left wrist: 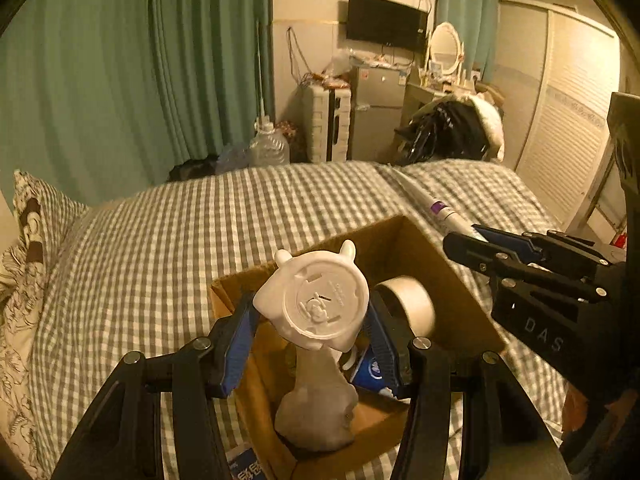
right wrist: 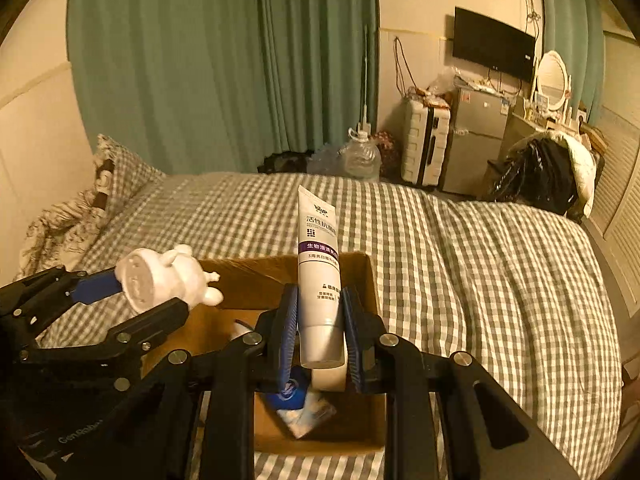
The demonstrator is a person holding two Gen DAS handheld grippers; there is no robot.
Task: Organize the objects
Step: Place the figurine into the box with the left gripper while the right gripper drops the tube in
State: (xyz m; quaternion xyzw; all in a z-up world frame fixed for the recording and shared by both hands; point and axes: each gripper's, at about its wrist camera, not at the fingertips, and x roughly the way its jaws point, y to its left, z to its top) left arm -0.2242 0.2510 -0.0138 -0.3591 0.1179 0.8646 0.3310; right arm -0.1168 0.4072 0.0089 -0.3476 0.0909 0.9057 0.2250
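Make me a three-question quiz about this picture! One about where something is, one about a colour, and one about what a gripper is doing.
1. Where does the cardboard box sit?
A. on the checked bed
B. on the floor
C. on a chair

2. What colour are the curtains?
A. red
B. green
C. yellow

3. What is the right gripper doing?
A. hanging open and empty
B. gripping a spoon
C. gripping the white tube

Answers:
1. A, the checked bed cover shows all round the box.
2. B, green folds hang behind the bed.
3. C, its blue pads press both sides of the tube, while the left gripper holds the white animal toy.
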